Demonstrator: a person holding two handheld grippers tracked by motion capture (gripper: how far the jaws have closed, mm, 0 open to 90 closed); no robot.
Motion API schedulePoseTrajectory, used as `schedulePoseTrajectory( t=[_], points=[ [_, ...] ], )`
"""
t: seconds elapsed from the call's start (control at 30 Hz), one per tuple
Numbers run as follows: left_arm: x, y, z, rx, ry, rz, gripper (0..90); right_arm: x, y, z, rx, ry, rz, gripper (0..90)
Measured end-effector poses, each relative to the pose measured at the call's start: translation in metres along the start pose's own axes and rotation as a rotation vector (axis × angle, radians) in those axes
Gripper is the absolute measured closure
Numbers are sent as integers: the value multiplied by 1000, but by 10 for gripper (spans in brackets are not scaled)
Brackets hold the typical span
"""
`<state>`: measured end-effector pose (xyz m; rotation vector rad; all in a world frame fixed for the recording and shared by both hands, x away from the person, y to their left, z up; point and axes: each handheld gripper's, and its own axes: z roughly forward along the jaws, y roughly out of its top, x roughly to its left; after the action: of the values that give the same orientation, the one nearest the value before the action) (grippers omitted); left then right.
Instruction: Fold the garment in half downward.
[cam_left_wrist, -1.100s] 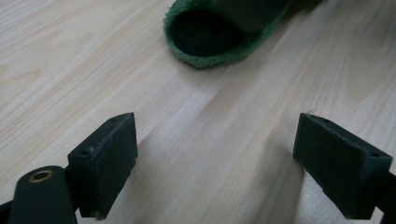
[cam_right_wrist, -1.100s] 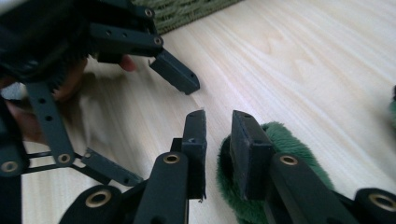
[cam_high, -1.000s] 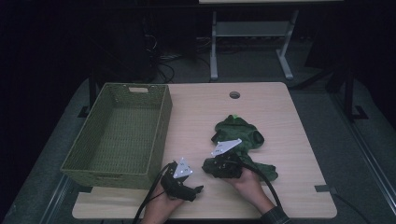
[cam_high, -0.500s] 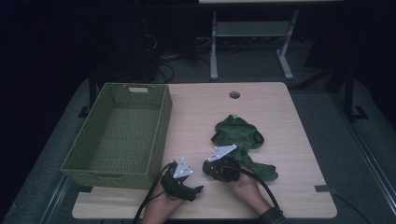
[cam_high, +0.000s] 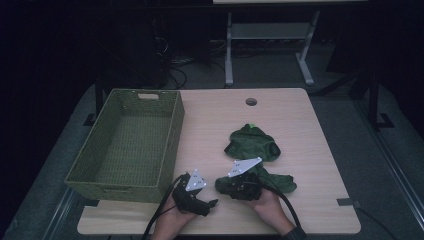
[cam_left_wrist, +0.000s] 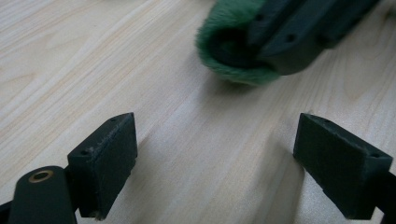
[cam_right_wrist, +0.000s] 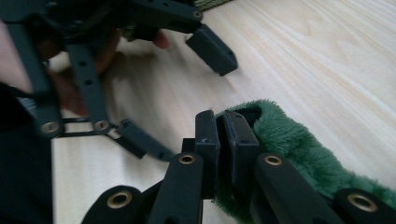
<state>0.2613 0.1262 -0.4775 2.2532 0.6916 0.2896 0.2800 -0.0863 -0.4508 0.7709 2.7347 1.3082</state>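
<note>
A fuzzy green garment (cam_high: 252, 145) lies crumpled on the wooden table (cam_high: 310, 130), right of centre. My right gripper (cam_high: 223, 185) is at its near left end. In the right gripper view, the right gripper (cam_right_wrist: 221, 128) has its jaws pressed together on a fold of the green garment (cam_right_wrist: 289, 140); they have just been closing on it. My left gripper (cam_high: 212, 204) rests low on the table beside it, at the front edge. The left gripper (cam_left_wrist: 215, 154) is open over bare wood, and the pinched green fold (cam_left_wrist: 229, 46) shows just ahead of it.
A green woven basket (cam_high: 172, 135) stands on the left half of the table, with nothing inside that I can see. A round cable hole (cam_high: 251, 101) sits near the far edge. Dark floor and a metal stand lie beyond the table.
The right gripper has edged slightly toward the front edge at the garment's near end. The left gripper has stayed put.
</note>
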Motion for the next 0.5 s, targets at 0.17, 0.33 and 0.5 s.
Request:
schedulePoseTrajectory(
  t=[0.17, 0.33, 0.5],
  points=[
    [0, 0, 0, 0, 0, 0, 128, 3, -4, -13, -31, -3, -1, 846],
    [0, 0, 0, 0, -2, -4, 127, 3, -3, -27, -75, -17, 4, 845],
    [0, 0, 0, 0, -1, -4, 128, 0, 0, -35, -110, -30, 9, 843]
  ],
)
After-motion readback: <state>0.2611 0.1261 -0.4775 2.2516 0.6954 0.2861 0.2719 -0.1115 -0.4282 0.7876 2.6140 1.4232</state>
